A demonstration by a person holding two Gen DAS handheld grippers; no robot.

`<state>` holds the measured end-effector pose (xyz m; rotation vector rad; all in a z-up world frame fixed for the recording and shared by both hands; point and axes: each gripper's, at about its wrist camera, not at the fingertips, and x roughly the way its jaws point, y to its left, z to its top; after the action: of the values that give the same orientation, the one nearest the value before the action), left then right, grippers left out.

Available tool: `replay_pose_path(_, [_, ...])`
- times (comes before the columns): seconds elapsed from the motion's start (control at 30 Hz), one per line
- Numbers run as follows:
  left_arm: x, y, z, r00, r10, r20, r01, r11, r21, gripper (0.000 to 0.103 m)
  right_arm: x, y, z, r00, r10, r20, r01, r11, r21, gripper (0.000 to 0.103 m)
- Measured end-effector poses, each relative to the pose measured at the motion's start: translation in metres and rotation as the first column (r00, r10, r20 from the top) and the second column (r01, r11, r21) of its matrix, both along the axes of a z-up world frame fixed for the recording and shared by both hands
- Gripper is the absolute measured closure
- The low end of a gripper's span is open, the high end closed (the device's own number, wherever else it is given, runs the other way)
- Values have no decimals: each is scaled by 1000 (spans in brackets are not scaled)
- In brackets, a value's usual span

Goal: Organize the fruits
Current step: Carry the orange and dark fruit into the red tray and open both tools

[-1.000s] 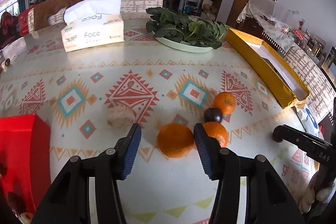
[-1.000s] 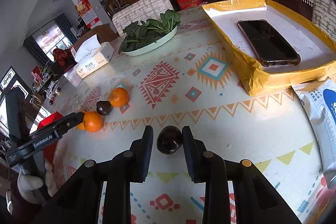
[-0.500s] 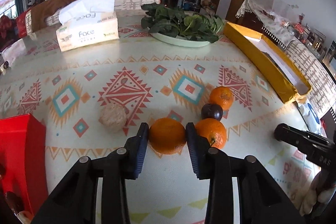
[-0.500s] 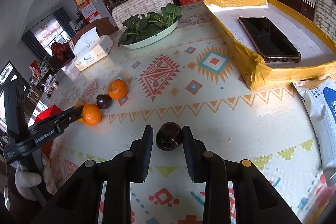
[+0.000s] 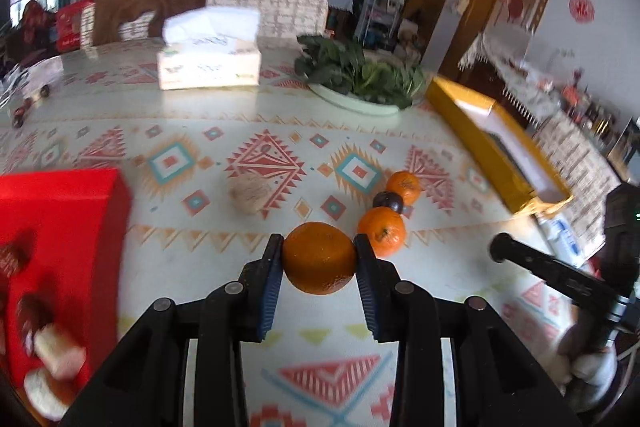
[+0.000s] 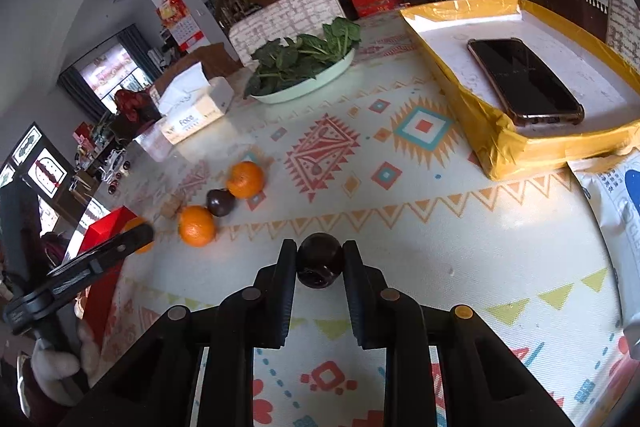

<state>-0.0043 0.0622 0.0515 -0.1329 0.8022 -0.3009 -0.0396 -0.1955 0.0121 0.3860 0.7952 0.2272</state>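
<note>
My left gripper (image 5: pixel 319 255) is shut on an orange (image 5: pixel 319 258) and holds it above the patterned tablecloth. My right gripper (image 6: pixel 319 259) is shut on a dark plum (image 6: pixel 319 263) just over the cloth. On the table lie two more oranges (image 5: pixel 382 237) (image 5: pixel 404 187) with a second dark plum (image 5: pixel 388 202) between them, and a pale brown round fruit (image 5: pixel 249 193) to their left. The same oranges (image 6: pixel 196 225) (image 6: pixel 245 179) and plum (image 6: pixel 220 202) show in the right wrist view. A red box (image 5: pixel 60 227) with fruit in it stands at the left.
A tissue box (image 5: pixel 208 65) and a plate of green leaves (image 5: pixel 360 83) stand at the back. A yellow tray (image 6: pixel 520 131) holding a phone (image 6: pixel 524 81) is at the right, with a white packet (image 6: pixel 616 195) beside it.
My left gripper closed on the orange, lifted it and swung toward the red box. My right gripper keeps holding the plum and has barely moved.
</note>
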Motion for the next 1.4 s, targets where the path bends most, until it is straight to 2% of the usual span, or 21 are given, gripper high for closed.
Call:
replay_pose_path(0.13, [-33, 27, 18, 998, 53, 43, -51, 998, -45, 69, -3, -2, 4, 999, -10, 31, 10, 1000, 10, 78])
replay_pose_path(0.3, [-60, 74, 34, 988, 135, 78, -132, 990, -43, 69, -11, 7, 16, 996, -10, 84, 13, 999, -33, 78])
replay_pose_path(0.37, [-69, 102, 40, 979, 181, 91, -178, 983, -42, 69, -20, 17, 26, 996, 16, 92, -14, 1000, -17, 78])
replay_pose_path(0.57, [-72, 172, 44, 960, 266, 90, -268, 963, 10, 69, -36, 74, 62, 981, 145, 128, -146, 989, -4, 78])
replay_pose_path(0.73, [-69, 214, 36, 953, 300, 50, -302, 952, 44, 69, -35, 148, 81, 950, 286, 127, -288, 958, -4, 77])
replay_pose_path(0.9, [-81, 228, 16, 958, 286, 17, -286, 958, 23, 69, -27, 231, 80, 904, 419, 91, -418, 908, -28, 77])
replay_pose_path(1.03, [-76, 231, 3, 958, 287, -3, -287, 958, 10, 69, -11, 295, 62, 869, 493, 32, -493, 870, -26, 77])
replay_pose_path(1.2, [-69, 236, -3, 957, 288, -16, -288, 958, 0, 69, 12, 341, 45, 859, 511, -27, -512, 856, -78, 77])
replay_pose_path(1.4, [-71, 239, -3, 957, 290, -14, -290, 957, -18, 68, 30, 359, 28, 868, 492, -71, -497, 861, -108, 77])
